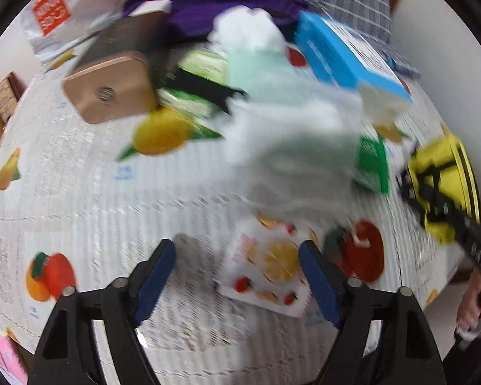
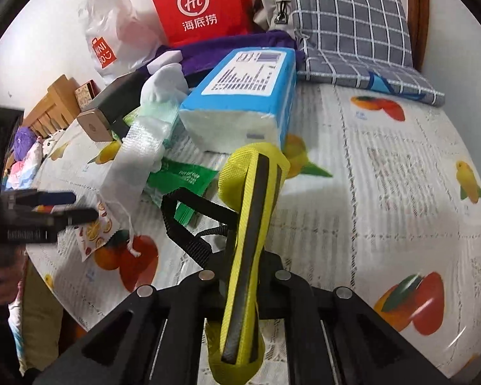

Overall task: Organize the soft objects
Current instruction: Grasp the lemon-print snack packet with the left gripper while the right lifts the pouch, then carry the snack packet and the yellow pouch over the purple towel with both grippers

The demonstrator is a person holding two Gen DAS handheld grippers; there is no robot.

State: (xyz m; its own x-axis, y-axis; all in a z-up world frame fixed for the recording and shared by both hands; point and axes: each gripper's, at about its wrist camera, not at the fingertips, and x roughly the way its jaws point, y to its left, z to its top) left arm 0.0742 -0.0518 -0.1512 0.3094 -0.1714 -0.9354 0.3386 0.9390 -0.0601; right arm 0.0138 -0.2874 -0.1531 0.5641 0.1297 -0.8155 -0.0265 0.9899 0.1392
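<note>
My left gripper [image 1: 237, 253] stands open over the fruit-print tablecloth [image 1: 80, 176]. A small fruit-patterned drawstring pouch [image 1: 266, 272] lies flat between its blue pads [image 1: 158, 272], close to the right one and not pinched. Just beyond it a white gauzy cloth [image 1: 288, 147] is blurred. My right gripper [image 2: 242, 269] is shut on a yellow mesh pouch [image 2: 250, 211] with a black stripe and a black strap, held above the table; the pouch hides the fingertips. The right wrist view shows the left gripper [image 2: 67, 207] at the left edge, over the fruit pouch [image 2: 96, 227].
Clutter fills the far side: a blue tissue pack [image 2: 240, 102], a green packet [image 2: 182, 179], a brown box [image 1: 112, 89], a purple cloth [image 2: 227, 45], a red paper bag [image 2: 202, 6], a white plastic bag [image 2: 112, 32] and a grey checked cushion [image 2: 352, 22]. The table's edge runs near my left gripper.
</note>
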